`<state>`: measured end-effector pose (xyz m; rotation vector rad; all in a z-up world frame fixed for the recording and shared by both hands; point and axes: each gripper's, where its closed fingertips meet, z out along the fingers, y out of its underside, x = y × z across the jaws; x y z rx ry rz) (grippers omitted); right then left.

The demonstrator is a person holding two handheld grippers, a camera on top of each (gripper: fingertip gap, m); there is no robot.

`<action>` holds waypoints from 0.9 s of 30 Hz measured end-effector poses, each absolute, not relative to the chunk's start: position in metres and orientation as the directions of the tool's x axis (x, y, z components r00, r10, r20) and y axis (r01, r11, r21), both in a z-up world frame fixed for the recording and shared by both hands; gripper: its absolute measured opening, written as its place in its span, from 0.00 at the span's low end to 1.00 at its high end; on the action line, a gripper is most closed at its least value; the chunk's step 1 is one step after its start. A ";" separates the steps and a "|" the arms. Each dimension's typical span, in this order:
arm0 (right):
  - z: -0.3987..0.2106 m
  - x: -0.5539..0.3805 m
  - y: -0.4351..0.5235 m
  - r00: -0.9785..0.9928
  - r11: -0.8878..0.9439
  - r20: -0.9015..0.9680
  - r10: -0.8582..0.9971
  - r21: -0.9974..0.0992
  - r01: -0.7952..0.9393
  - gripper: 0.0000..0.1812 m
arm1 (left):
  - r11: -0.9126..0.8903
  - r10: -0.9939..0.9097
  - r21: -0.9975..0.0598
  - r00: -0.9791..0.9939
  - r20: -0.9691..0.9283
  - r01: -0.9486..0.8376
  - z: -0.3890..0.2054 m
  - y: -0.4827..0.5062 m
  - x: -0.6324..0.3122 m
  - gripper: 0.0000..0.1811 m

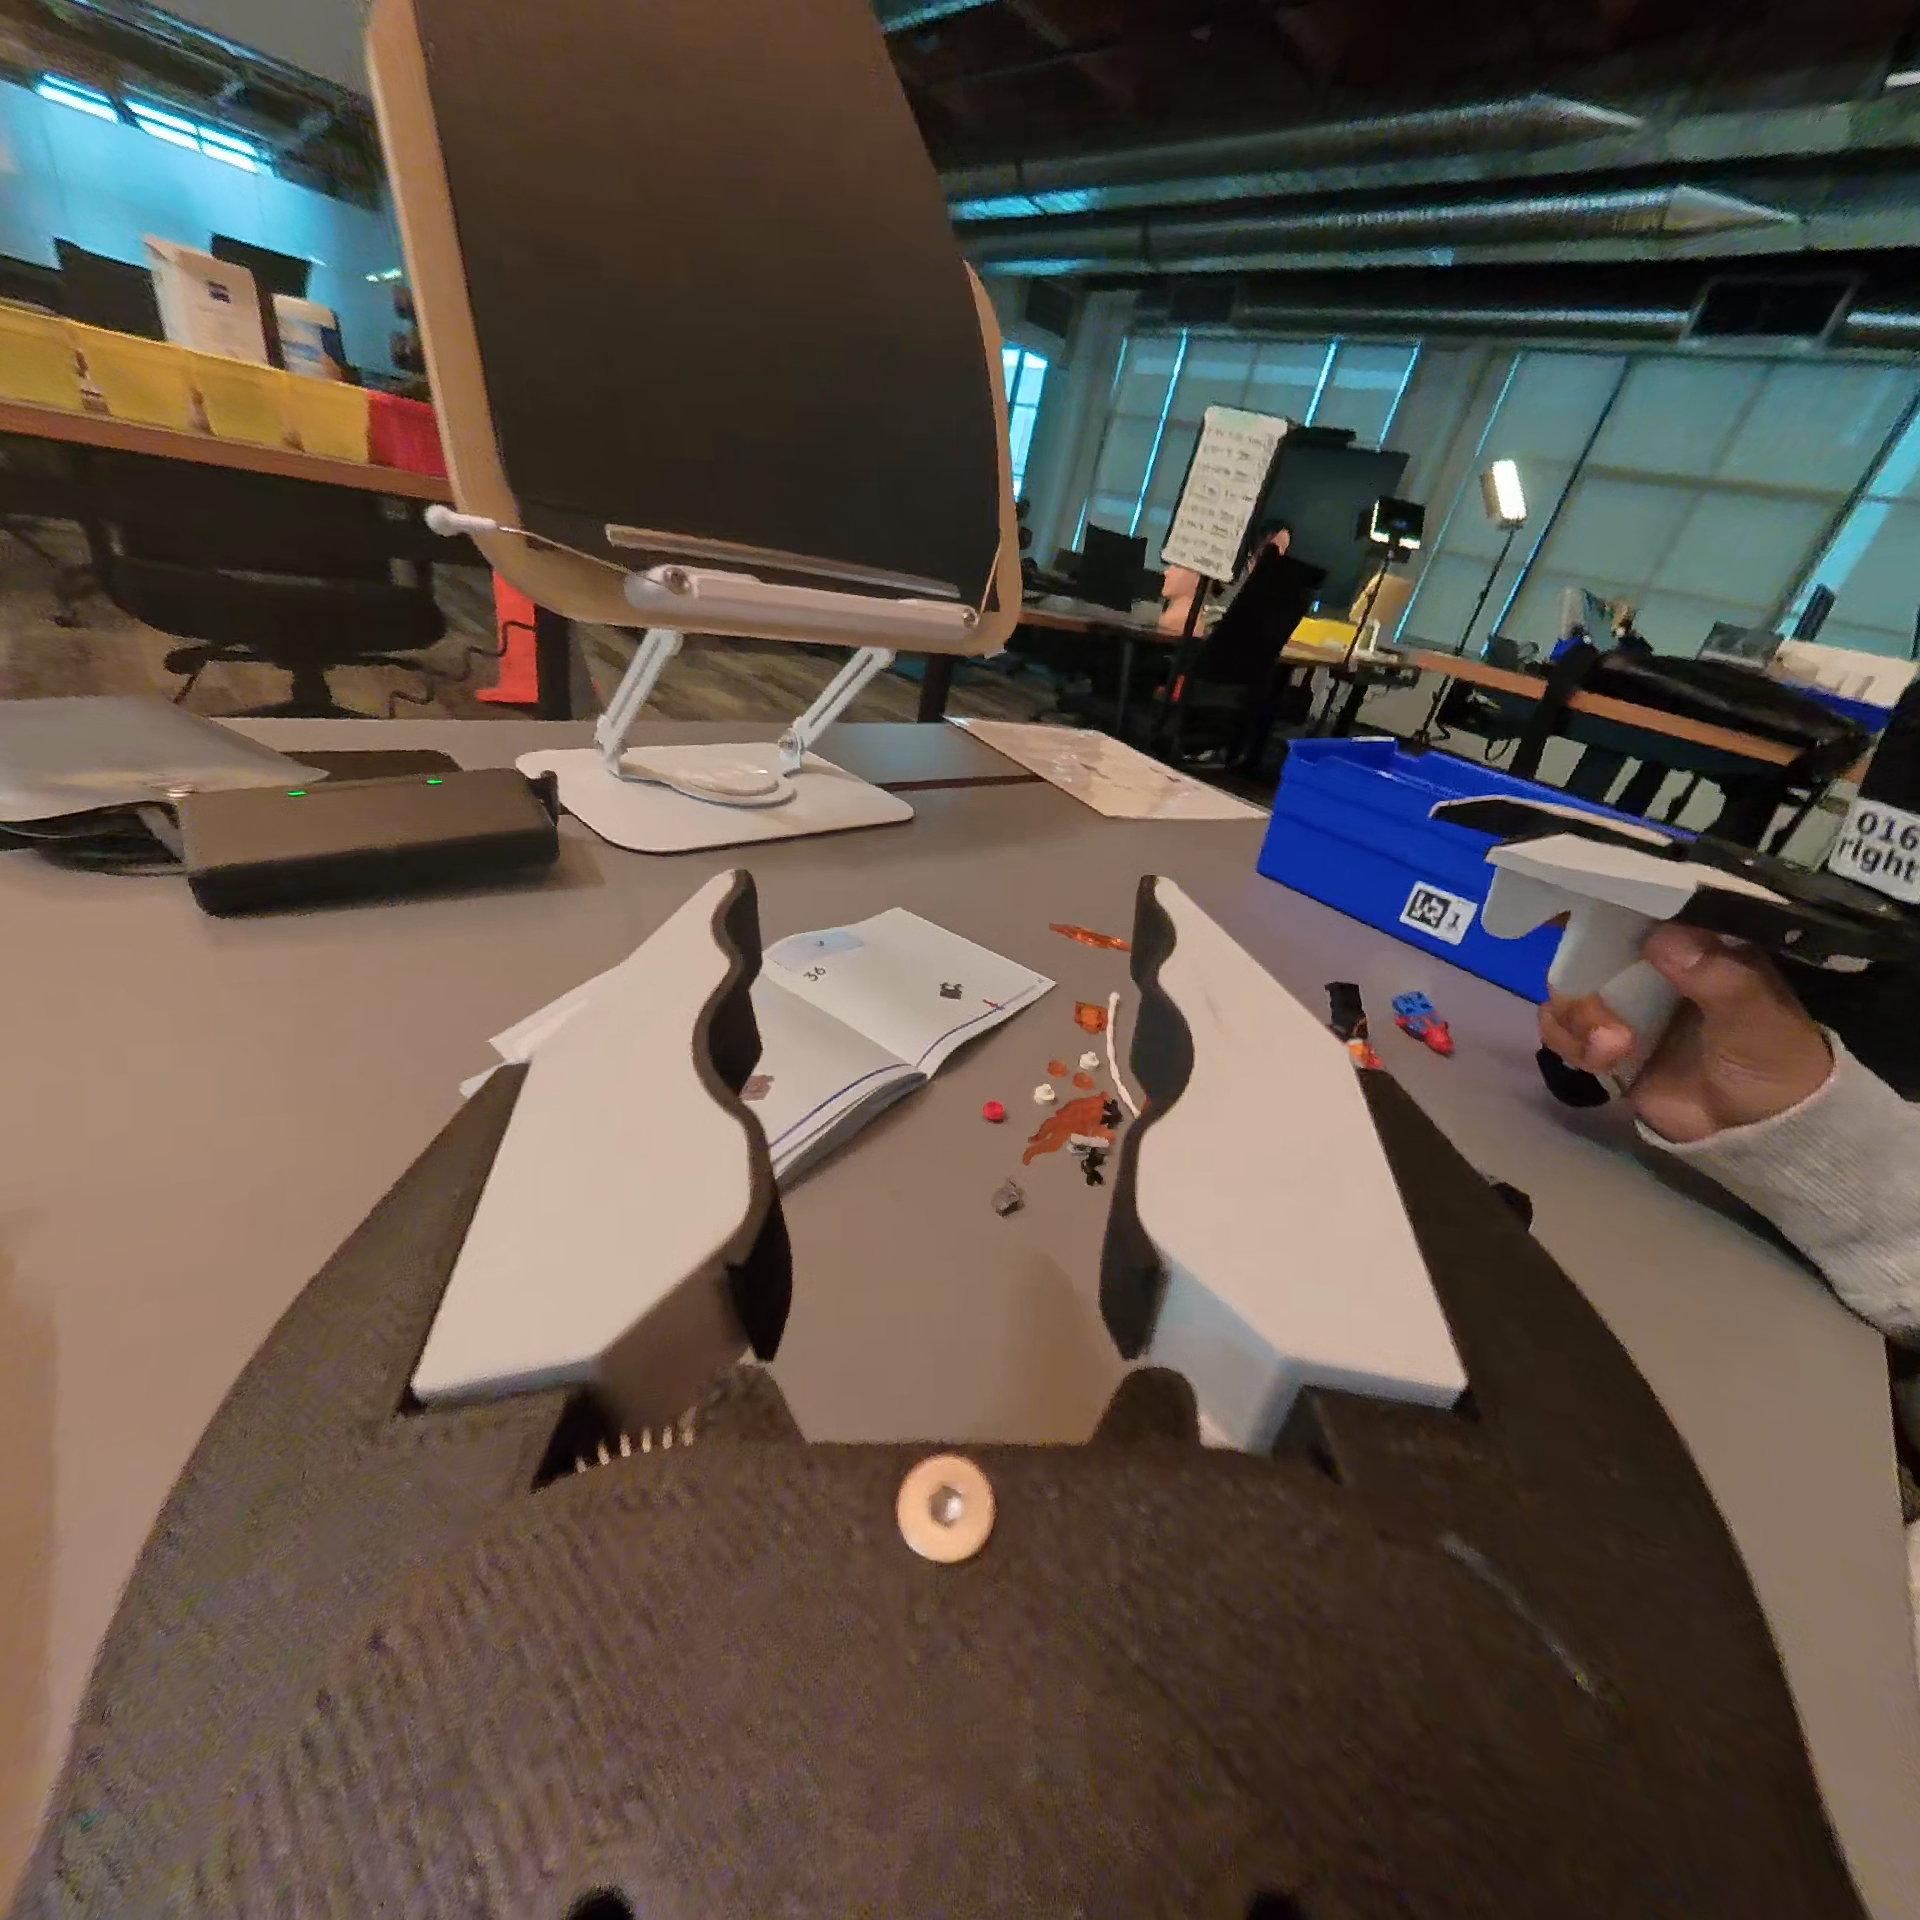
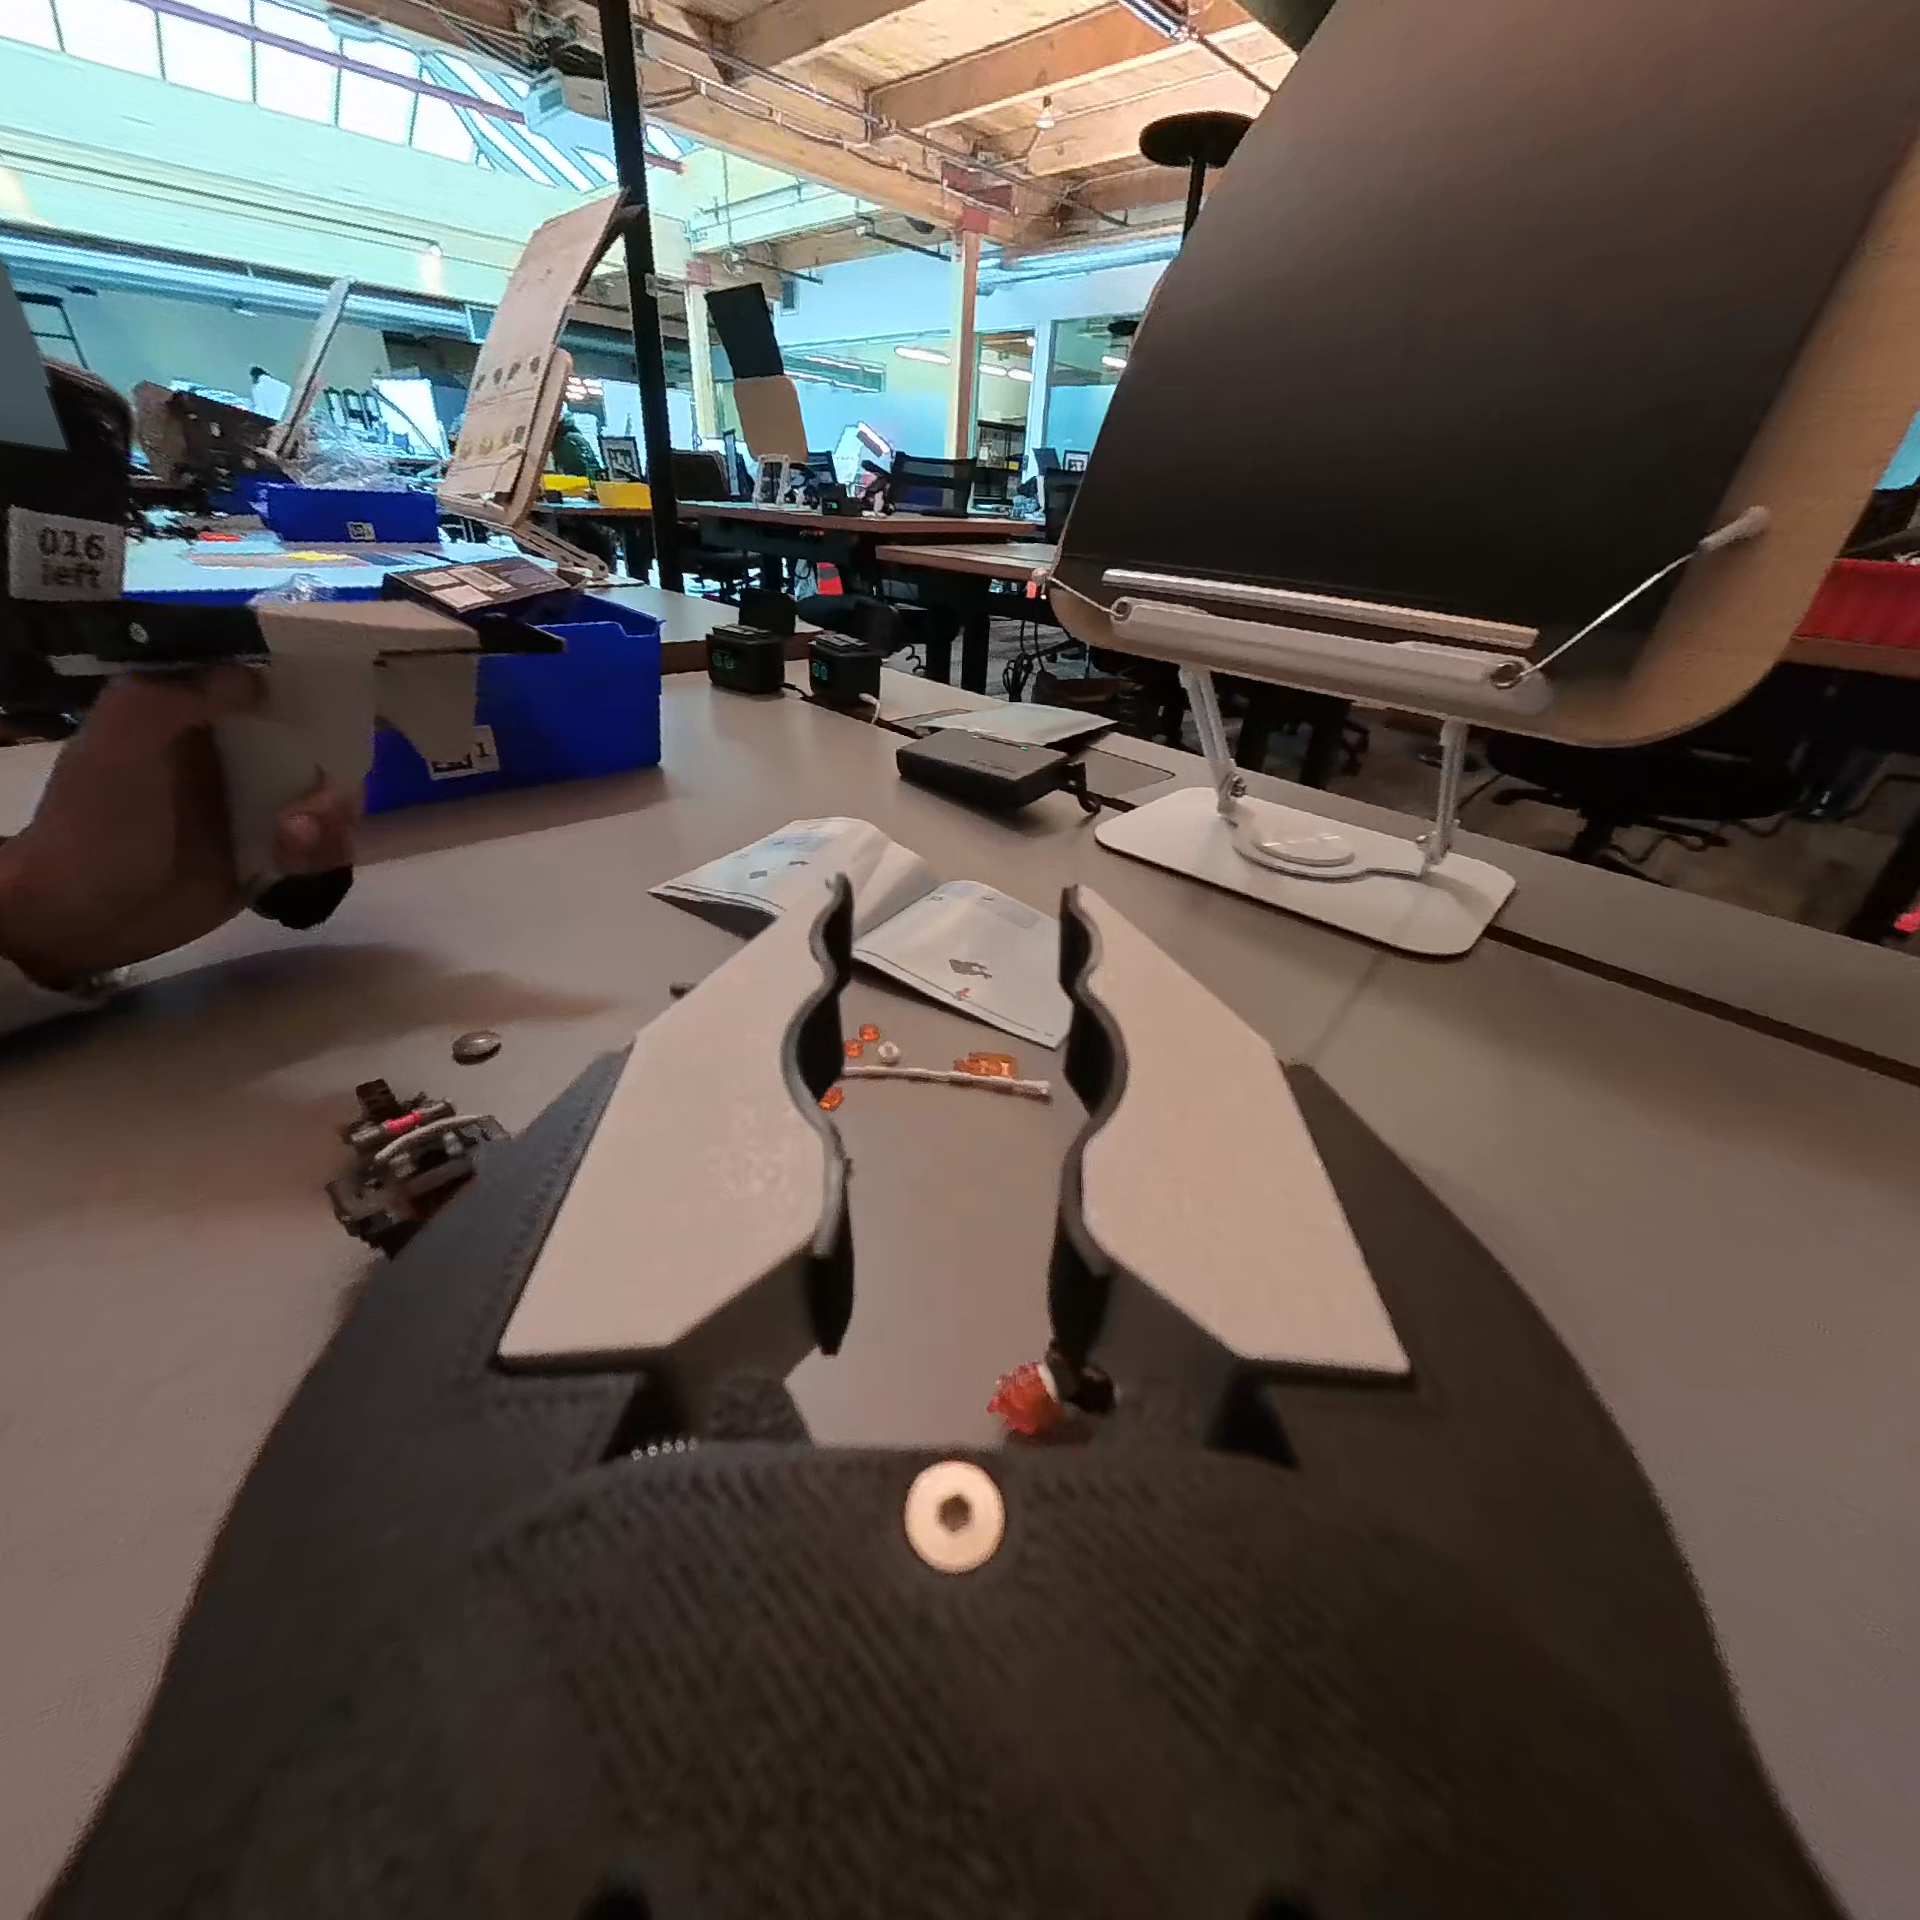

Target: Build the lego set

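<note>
Both tongs, left (image 1: 940, 914) and right (image 2: 956, 925), gape empty above our loose pieces (image 1: 1075, 1117), the open booklet (image 1: 883, 997) just ahead, readable while we choose.

We see a plain grey desk (image 1: 312, 1039). The left gripper (image 1: 940, 894) has pale grey fingers with black wavy inner pads on a black textured body; the right gripper (image 2: 951, 904) has the same colours. The open booklet (image 1: 894, 997) is white with thin blue lines. The loose lego pieces (image 1: 1081, 1117) are orange, white, red and black. Toward the desk's right edge sits a blue bin (image 1: 1371, 842) with a black-and-white patterned tag. The stand (image 1: 717, 790) is white, the power bank (image 1: 364, 831) black with green lights.
</note>
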<state>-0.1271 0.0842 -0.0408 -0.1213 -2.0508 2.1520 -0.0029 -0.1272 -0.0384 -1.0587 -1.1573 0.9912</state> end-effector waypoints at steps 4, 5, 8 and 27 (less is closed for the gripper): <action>-0.047 -0.130 0.081 -0.980 -0.007 0.059 0.187 -0.998 -0.062 0.21 | 0.269 0.957 -0.963 0.124 0.264 -0.030 -0.045 -0.136 -0.004 0.34; -0.049 -0.130 0.080 -0.980 0.003 0.063 0.190 -0.998 -0.063 0.21 | 0.282 0.955 -0.959 0.105 0.278 -0.016 -0.048 -0.140 -0.005 0.32; -0.052 -0.131 0.078 -0.977 0.028 0.081 0.197 -0.997 -0.077 0.21 | 0.312 0.947 -0.950 0.085 0.310 -0.013 -0.051 -0.147 -0.005 0.28; -0.060 -0.124 0.076 -0.961 0.093 0.178 0.213 -0.982 -0.162 0.19 | 0.294 0.953 -0.956 0.071 0.295 0.017 -0.057 -0.146 -0.005 0.16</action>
